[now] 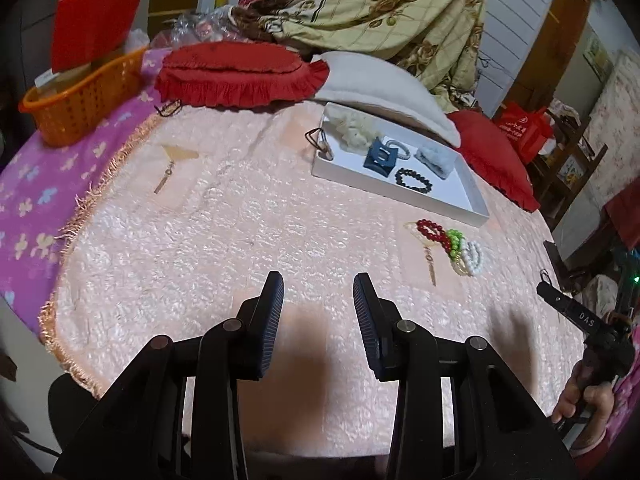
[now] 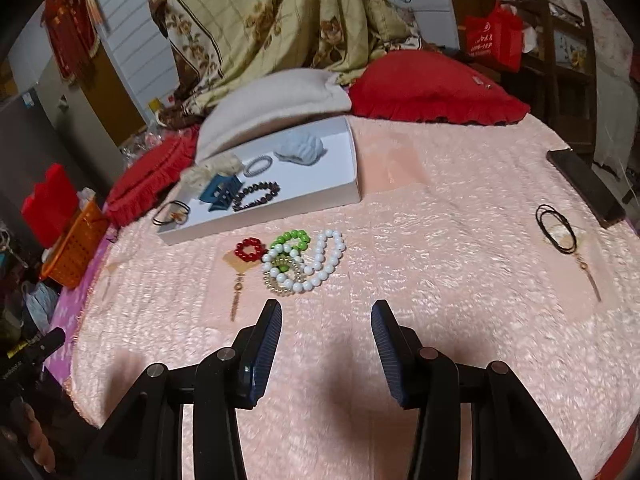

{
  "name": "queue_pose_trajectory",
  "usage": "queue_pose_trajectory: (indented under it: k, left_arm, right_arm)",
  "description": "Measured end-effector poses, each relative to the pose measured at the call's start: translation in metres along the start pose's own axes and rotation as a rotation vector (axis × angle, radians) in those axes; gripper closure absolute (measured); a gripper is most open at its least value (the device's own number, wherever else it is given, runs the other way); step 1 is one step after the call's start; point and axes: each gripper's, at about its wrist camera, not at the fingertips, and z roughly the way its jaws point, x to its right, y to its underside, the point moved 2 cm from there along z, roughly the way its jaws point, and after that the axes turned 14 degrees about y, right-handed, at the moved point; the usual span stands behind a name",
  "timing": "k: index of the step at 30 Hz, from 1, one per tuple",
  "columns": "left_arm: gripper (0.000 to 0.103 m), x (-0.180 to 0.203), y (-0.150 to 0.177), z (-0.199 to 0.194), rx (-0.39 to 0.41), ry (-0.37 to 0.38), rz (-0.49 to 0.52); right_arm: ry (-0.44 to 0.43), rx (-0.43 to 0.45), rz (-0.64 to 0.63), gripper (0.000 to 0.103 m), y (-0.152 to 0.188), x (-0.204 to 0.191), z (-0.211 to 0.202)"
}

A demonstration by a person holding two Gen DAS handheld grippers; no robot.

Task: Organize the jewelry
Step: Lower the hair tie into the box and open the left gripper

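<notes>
A white tray (image 1: 460,204) (image 2: 344,196) lies on the pink blanket. In it are a dark bead bracelet (image 1: 414,180) (image 2: 256,196), a blue hair claw (image 1: 380,158) (image 2: 220,196), a cream scrunchie (image 1: 354,130) and a pale blue one (image 2: 300,151). Near the tray lie a red bracelet (image 1: 431,231) (image 2: 250,247), a green one (image 1: 454,243) (image 2: 289,240) and white beads (image 1: 474,258) (image 2: 324,258). A gold earring on a card (image 1: 172,164) lies at left. My left gripper (image 1: 318,292) is open and empty above the blanket. My right gripper (image 2: 326,320) is open and empty just short of the beads.
Black hair ties (image 2: 556,228) and a dark phone (image 2: 586,186) lie at the right. Another earring (image 2: 236,296) lies by the red bracelet. Red cushions (image 1: 240,72), a white pillow (image 1: 384,88) and an orange basket (image 1: 80,96) line the far edge.
</notes>
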Motion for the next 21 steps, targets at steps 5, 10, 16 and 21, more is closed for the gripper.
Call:
queue_pose_trajectory:
  k: [5, 10, 16, 21]
  left_arm:
    - [0.067, -0.002, -0.010, -0.012, 0.014, -0.017, 0.010]
    - [0.067, -0.013, -0.048, 0.005, -0.007, -0.052, 0.003]
    - [0.067, -0.042, -0.111, 0.072, -0.051, -0.040, -0.089]
    - [0.068, -0.060, -0.150, 0.141, -0.103, 0.011, -0.162]
  right_arm:
    - [-0.024, 0.008, 0.000, 0.058, 0.002, -0.006, -0.005]
    - [-0.055, -0.009, -0.001, 0.058, -0.008, -0.016, 0.010]
    - [-0.079, -0.049, 0.020, 0.058, -0.023, -0.018, 0.041]
    - [-0.064, -0.079, 0.031, 0.058, -0.031, -0.014, 0.062]
